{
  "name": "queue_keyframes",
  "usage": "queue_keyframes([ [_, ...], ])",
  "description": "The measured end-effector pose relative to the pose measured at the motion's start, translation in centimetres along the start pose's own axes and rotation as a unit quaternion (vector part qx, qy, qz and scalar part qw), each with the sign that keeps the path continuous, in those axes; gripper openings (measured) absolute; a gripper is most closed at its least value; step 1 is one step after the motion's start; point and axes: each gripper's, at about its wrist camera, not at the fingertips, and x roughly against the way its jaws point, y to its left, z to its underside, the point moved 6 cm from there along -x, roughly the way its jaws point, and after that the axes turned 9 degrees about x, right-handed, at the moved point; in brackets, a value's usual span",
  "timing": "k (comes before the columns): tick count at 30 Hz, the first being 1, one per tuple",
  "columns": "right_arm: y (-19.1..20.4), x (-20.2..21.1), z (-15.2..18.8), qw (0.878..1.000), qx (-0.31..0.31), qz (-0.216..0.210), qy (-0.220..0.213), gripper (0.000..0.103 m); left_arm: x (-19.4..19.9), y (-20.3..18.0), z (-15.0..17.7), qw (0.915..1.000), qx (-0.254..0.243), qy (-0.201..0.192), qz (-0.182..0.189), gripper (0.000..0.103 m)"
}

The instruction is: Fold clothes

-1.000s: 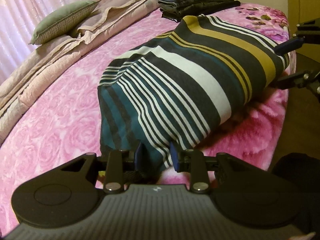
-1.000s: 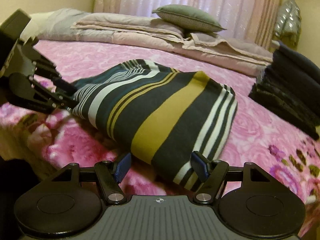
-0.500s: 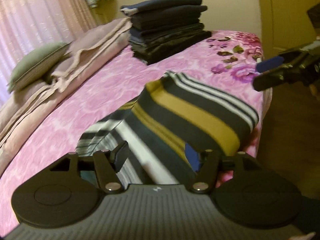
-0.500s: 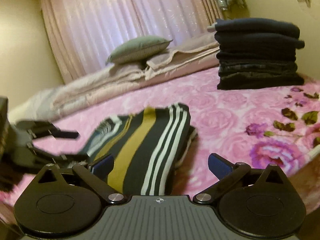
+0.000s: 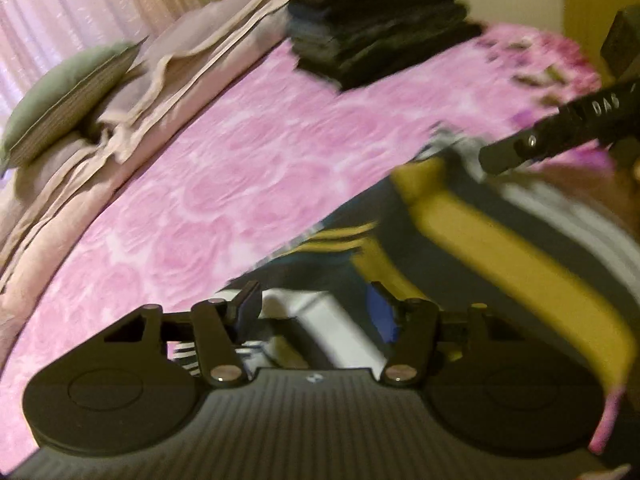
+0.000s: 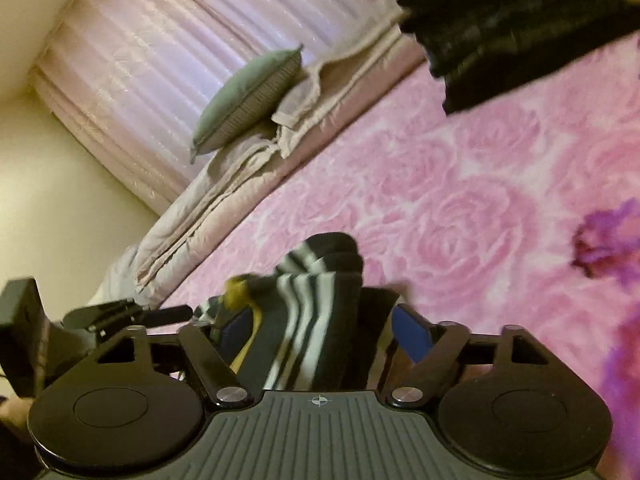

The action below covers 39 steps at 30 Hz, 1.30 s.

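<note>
Both wrist views are motion-blurred.

Shirt [image 5: 500,248]: striped (dark, mustard, white, teal), folded into a thick bundle, at the near edge of the pink rose blanket [image 5: 248,184]. It sits directly ahead of both grippers and runs in under their fingers.

Left gripper [image 5: 316,304]: jaws part open and closing slightly. Striped cloth lies between the fingers, white band nearest. Gaps show on both sides of it, so the pads are not pressing. I cannot tell if the cloth touches a pad.

Right gripper [image 6: 320,332]: jaws closing, folded end of the shirt [image 6: 316,304] between them. The blue pads sit at the cloth's flanks; blur hides whether they are pressing yet. I read it as around the cloth but not clamped.

The two grippers are at opposite ends of the bundle. The right one's bar crosses the upper right of the left view, just above the shirt. The left one shows at the lower left of the right view, beside the shirt.

Background:
- stack [image 5: 376,20] of dark folded clothes on the blanket's far side, well apart from the shirt
- green pillow [image 6: 248,100] on a beige quilt [image 6: 224,200] along the curtain [image 6: 168,36] side
</note>
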Motion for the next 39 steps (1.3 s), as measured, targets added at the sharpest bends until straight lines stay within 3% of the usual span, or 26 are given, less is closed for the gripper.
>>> queue_keyframes([
  [1,-0.4,-0.8,-0.2,1.000,-0.008,-0.009,0.008,0.029,-0.5,0.4,0.2,1.0000,0.001,0.003,-0.003,0.055],
  [4,0.0,-1.8,-1.6,0.999,0.006,-0.042,0.011,0.017,-1.4,1.4,0.5,0.9999,0.014,0.003,-0.001,0.059],
  [6,0.3,-2.1,-2.5,0.998,0.022,-0.061,0.005,0.016,-1.8,2.0,0.6,0.9997,0.025,0.001,0.001,0.061],
  [7,0.0,-2.5,-2.7,0.998,0.036,-0.047,0.012,0.016,-1.9,2.1,0.7,0.9995,0.031,0.001,0.002,0.062],
  [11,-2.1,-3.3,-1.5,0.999,0.000,-0.036,0.037,0.017,-2.0,2.0,0.5,0.9995,0.032,0.002,-0.001,0.062],
  [14,-2.9,-2.3,-0.9,0.998,-0.028,-0.036,0.030,0.039,-1.4,1.6,0.1,0.9996,0.026,0.001,-0.006,0.061],
  [17,-2.2,0.2,-0.7,0.999,-0.025,-0.029,0.014,0.048,-0.2,1.1,-0.2,0.9996,0.027,-0.007,-0.006,0.053],
  [20,-1.1,3.6,0.0,0.999,-0.040,-0.032,-0.010,0.058,2.0,0.0,-0.5,0.9992,0.027,-0.025,0.013,0.053],
  [23,0.5,6.4,2.2,0.996,-0.058,-0.063,-0.017,0.059,3.7,-1.7,-0.8,0.9983,0.015,-0.036,0.042,0.053],
  [25,1.7,7.9,4.6,0.993,-0.064,-0.100,-0.010,0.071,4.4,-3.0,-1.1,0.9969,0.002,-0.039,0.069,0.053],
  [27,2.9,8.8,6.6,0.989,-0.066,-0.134,0.002,0.073,4.5,-4.3,-1.6,0.9949,-0.014,-0.037,0.092,0.053],
  [31,4.7,9.4,9.1,0.985,-0.053,-0.159,0.042,0.073,3.3,-7.0,-1.7,0.9912,-0.061,-0.005,0.118,0.054],
  [35,5.7,9.6,11.0,0.985,-0.008,-0.136,0.110,0.073,1.6,-7.7,-0.7,0.9894,-0.074,0.035,0.120,0.063],
  [39,6.0,9.7,10.9,0.984,0.005,-0.130,0.122,0.073,1.4,-7.4,-0.3,0.9904,-0.059,0.031,0.121,0.066],
])
